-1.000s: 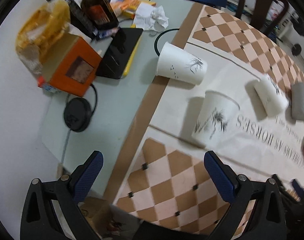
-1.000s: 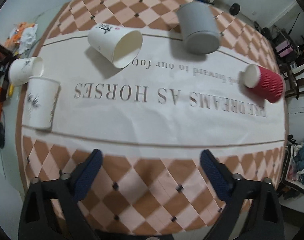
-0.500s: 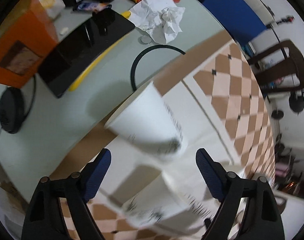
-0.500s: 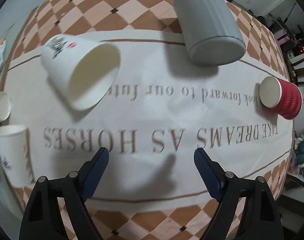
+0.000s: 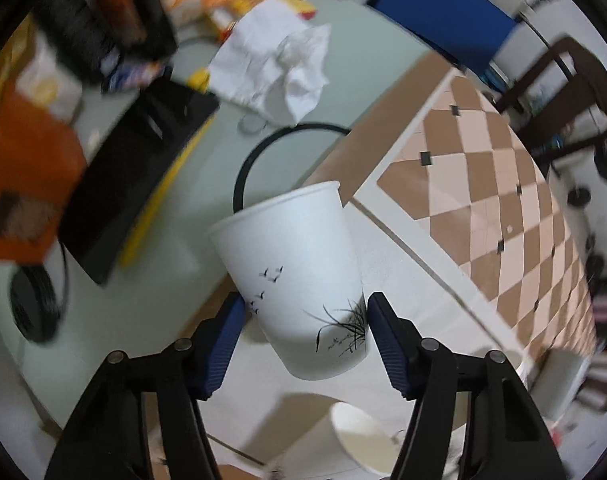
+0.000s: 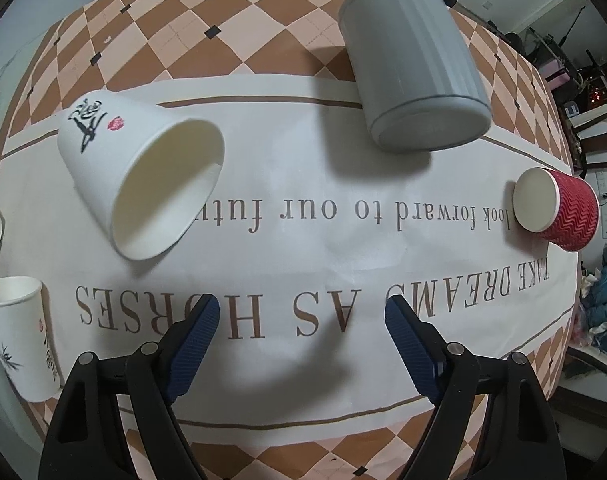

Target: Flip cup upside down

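In the left wrist view my left gripper [image 5: 303, 312] is shut on a white paper cup with bird and grass drawings [image 5: 295, 276]. Both blue pads press its sides near the base, and it hangs above the tablecloth with its rim pointing away from me. Another white cup [image 5: 355, 436] stands open-side up just below it. In the right wrist view my right gripper [image 6: 301, 320] is open and empty above the printed tablecloth [image 6: 303, 240]. A white cup with black calligraphy [image 6: 143, 176] lies on its side ahead and to the left, mouth toward me.
A grey cup [image 6: 415, 68] and a red ribbed cup [image 6: 555, 208] lie on their sides on the cloth. An upright white cup [image 6: 19, 332] stands at the left edge. Left of the cloth lie crumpled tissue [image 5: 279, 60], a black device [image 5: 143, 168], an orange box [image 5: 19, 176] and a cable [image 5: 271, 152].
My left gripper has closed on the lying white cup and lifted it off the cloth. My right gripper has moved forward and lower over the cloth, still open.
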`<state>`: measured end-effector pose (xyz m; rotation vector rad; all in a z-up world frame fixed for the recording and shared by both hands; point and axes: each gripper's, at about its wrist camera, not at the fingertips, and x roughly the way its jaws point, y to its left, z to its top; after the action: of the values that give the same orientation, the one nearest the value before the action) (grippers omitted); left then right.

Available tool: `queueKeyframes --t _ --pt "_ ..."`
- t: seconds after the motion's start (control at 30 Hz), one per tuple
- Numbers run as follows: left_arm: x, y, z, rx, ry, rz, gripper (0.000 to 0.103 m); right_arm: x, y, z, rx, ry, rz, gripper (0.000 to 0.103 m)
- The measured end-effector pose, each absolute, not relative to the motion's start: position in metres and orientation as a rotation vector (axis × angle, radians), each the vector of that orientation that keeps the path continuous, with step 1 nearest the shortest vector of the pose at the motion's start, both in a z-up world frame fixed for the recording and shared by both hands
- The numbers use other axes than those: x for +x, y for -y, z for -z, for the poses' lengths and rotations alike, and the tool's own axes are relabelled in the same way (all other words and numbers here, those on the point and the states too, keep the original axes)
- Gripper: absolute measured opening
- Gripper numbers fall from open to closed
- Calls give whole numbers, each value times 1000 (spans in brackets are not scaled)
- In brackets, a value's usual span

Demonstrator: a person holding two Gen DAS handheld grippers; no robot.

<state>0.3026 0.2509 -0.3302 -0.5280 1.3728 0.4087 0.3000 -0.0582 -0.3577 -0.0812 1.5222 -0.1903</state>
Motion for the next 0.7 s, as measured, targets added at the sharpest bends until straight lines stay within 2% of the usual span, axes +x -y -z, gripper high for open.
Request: queueKeyframes --t 0.4,0.7 --pt "262 -192 236 -174 -1258 -161 57 246 109 325 -40 -1490 203 86" --pt "178 -77 237 -113 -1311 133 56 156 188 327 -7 -1486 322 86"
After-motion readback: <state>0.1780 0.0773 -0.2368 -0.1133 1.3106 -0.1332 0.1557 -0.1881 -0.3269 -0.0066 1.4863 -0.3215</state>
